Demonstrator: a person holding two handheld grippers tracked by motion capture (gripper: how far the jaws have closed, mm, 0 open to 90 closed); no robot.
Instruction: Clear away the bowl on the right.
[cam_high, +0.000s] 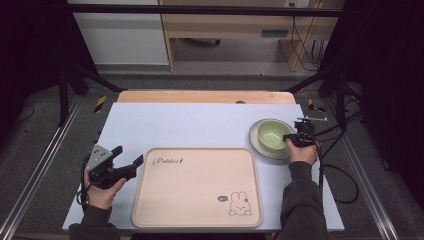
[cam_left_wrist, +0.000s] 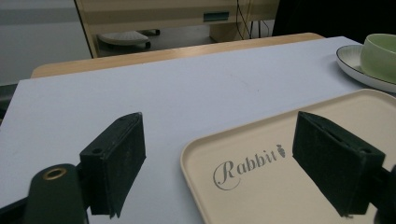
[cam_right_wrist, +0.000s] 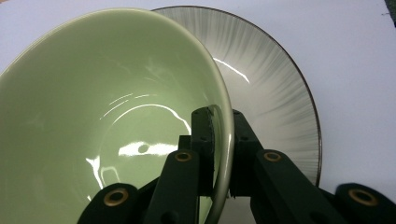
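Note:
A pale green bowl (cam_high: 272, 134) sits on a grey plate (cam_high: 256, 141) with a dark rim at the right of the table. My right gripper (cam_high: 290, 138) is shut on the bowl's near right rim; in the right gripper view one jaw is inside the green bowl (cam_right_wrist: 93, 116) and the other outside, over the plate (cam_right_wrist: 275, 102), pinching the wall at the right gripper (cam_right_wrist: 223, 154). My left gripper (cam_high: 131, 156) rests open at the left, just off the beige tray (cam_high: 200, 200), with nothing between its wide jaws. The left gripper (cam_left_wrist: 219, 158) points across the tray's corner (cam_left_wrist: 261, 186).
The tray carries the word "Rabbit" (cam_high: 168, 161) and a rabbit drawing (cam_high: 239, 204). A white mat (cam_high: 190, 125) covers the wooden table. Cables (cam_high: 345, 175) trail off the right edge. Black frame legs stand at both sides; a cabinet lies beyond the table.

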